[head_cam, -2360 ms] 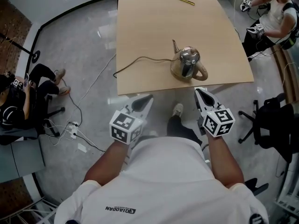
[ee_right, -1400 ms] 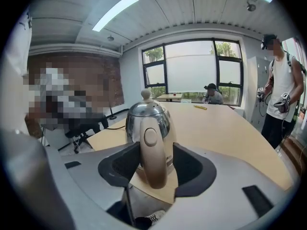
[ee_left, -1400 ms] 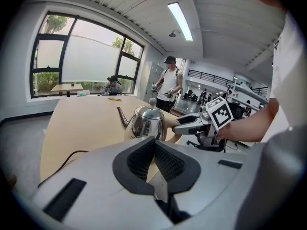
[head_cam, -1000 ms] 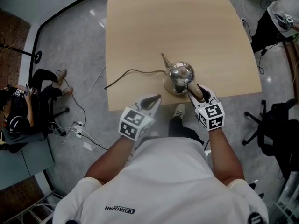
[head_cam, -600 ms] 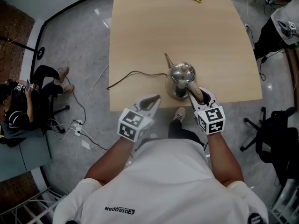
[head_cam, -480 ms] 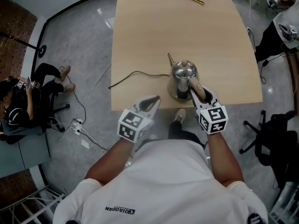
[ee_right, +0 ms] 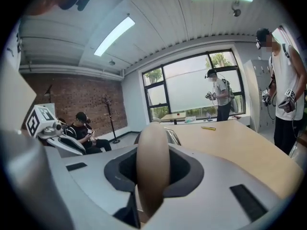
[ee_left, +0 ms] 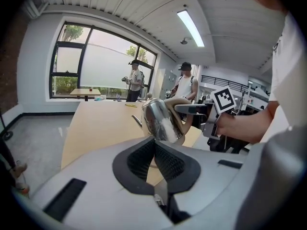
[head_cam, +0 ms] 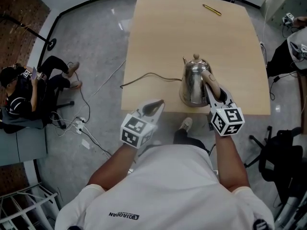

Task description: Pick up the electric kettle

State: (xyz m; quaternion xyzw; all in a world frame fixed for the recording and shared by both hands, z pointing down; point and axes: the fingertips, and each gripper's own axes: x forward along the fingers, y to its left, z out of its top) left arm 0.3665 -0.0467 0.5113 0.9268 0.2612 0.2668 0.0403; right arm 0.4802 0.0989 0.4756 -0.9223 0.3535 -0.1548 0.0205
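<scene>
The steel electric kettle [head_cam: 193, 82] hangs tilted just above the near edge of the wooden table [head_cam: 163, 32]; the left gripper view shows its body [ee_left: 159, 121] off the tabletop. My right gripper [head_cam: 212, 87] holds its tan handle [ee_right: 152, 169], and its jaws are closing with the pads pressed on either side of that handle. A grey cord [head_cam: 146, 75] trails left from the kettle. In front of the table edge and left of the kettle, my left gripper [head_cam: 156, 105] is shut and holds nothing, and its jaws [ee_left: 154, 140] point toward the kettle.
A yellow pen [head_cam: 211, 9] lies at the table's far end. A person [head_cam: 21, 97] sits on the floor side at the left, near a power strip [head_cam: 79, 127]. A dark office chair [head_cam: 283, 150] stands at the right. Other people stand beyond the table.
The right gripper has closed on the kettle's handle and risen, and the kettle has come up off the table with it. The left gripper has risen slightly.
</scene>
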